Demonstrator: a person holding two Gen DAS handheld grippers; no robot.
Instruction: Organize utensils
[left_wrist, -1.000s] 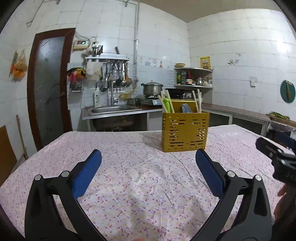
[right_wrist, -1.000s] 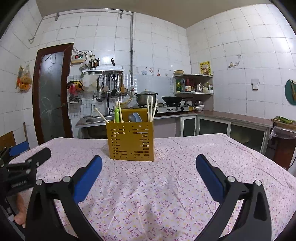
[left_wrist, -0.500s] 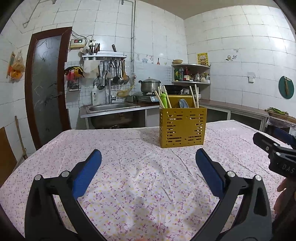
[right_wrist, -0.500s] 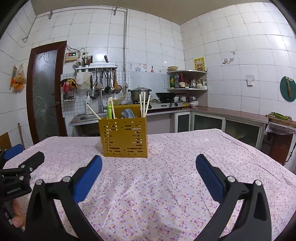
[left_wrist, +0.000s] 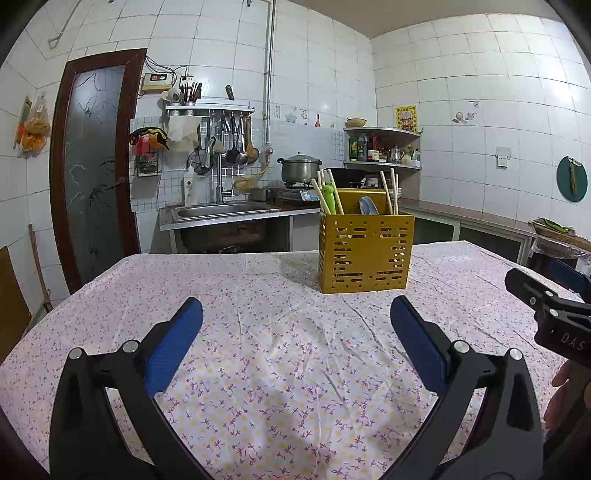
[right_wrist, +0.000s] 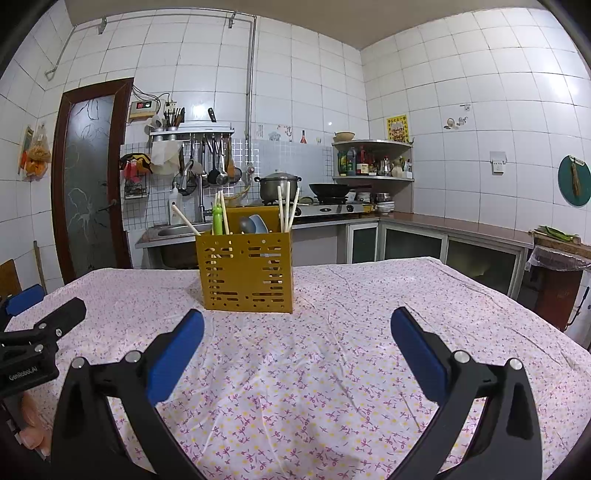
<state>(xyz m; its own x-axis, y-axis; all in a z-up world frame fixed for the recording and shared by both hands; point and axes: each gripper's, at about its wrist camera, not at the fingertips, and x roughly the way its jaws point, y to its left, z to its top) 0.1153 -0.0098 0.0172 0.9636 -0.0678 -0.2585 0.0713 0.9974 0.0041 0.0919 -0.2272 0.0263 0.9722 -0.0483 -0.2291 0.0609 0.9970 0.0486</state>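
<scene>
1. In the left wrist view, we see our left gripper (left_wrist: 296, 320) with its jaws spread wide and nothing between them, hanging over the flowered tablecloth (left_wrist: 280, 369). The yellow utensil holder (left_wrist: 365, 252) stands well ahead of the jaws, just off the tip of the right finger. Chopsticks (left_wrist: 388, 190), a green utensil (left_wrist: 328, 197) and a grey spoon (left_wrist: 367, 205) poke out of its top. The right gripper (left_wrist: 546, 308) shows at the far right, outside the jaws.

2. In the right wrist view, our right gripper (right_wrist: 297, 330) is likewise wide open and empty. The holder (right_wrist: 245, 271) sits ahead, nearer the left finger's tip than the right's. One chopstick (right_wrist: 185, 220) leans out over its left edge.

3. We see no loose utensils on the cloth, so we judge the sorting is either at its start or about done; which one we cannot tell. If we go on, the next move calls for reaching forward to the holder's top and closing on one thin stick, which could slip or tip the holder.
</scene>
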